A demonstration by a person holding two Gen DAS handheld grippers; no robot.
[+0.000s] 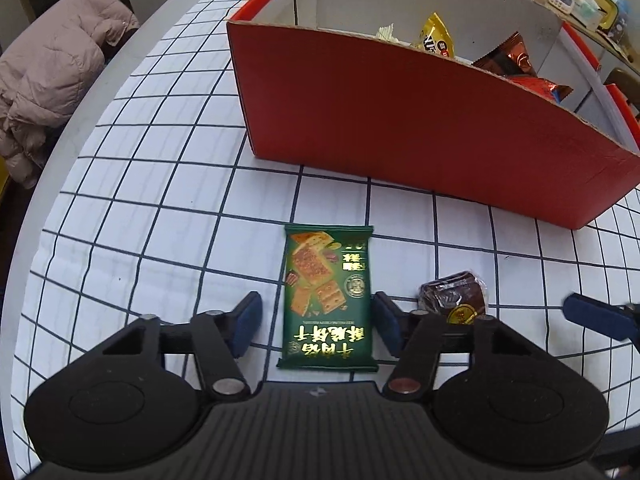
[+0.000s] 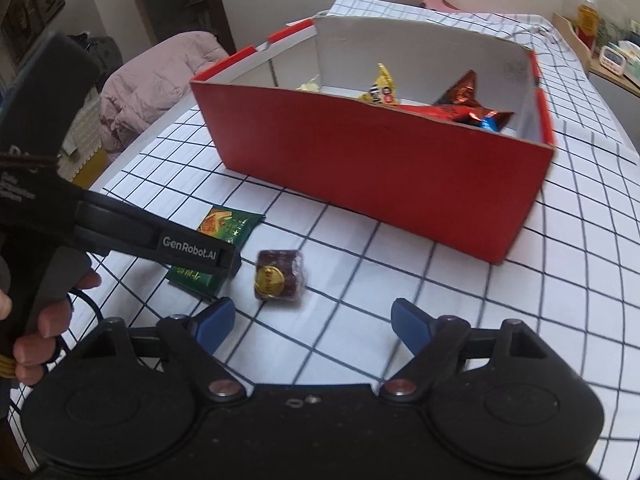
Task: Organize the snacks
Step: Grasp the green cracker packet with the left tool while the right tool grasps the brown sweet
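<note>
A green cracker packet (image 1: 329,296) lies flat on the checked tablecloth between the open fingers of my left gripper (image 1: 318,322); the pads stand on either side of it, apart from it. It also shows in the right wrist view (image 2: 228,227), partly hidden by the left gripper's arm. A small dark wrapped snack with a gold label (image 1: 454,298) (image 2: 279,274) lies just right of the packet. My right gripper (image 2: 312,322) is open and empty, just short of that snack. The red cardboard box (image 1: 400,120) (image 2: 360,160) behind holds several snack packets.
A pink padded jacket (image 1: 48,76) (image 2: 152,92) hangs on a chair beyond the table's left edge. A shelf with small items (image 1: 588,0) (image 2: 612,52) stands at the far right. The right gripper's blue fingertip (image 1: 596,314) shows at the right edge.
</note>
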